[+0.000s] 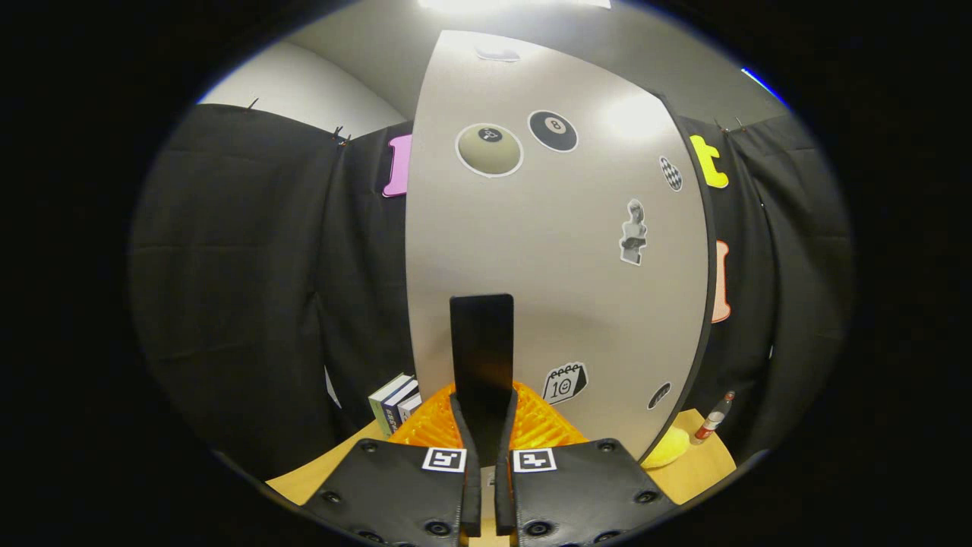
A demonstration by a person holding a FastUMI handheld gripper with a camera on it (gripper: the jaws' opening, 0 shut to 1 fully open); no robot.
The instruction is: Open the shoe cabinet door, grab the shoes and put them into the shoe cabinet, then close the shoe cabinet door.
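The claw (pixel 481 425) has its fingers drawn close together, pinching the dark upright handle (pixel 481 349) of the shoe cabinet door (pixel 562 251), a pale panel dotted with stickers standing just ahead. An orange mat (pixel 433 425) lies under the fingers on the counter (pixel 304 479). Books (pixel 395 403) stand beside it; a small bottle (pixel 714 418) sits past the door's far edge.

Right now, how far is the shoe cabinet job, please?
Nothing looks finished. In hand: the gripper is shut on the black handle of the cabinet door. Left: the orange item, likely a shoe, lies outside, in front of the door, so it must go in, then the door closed.
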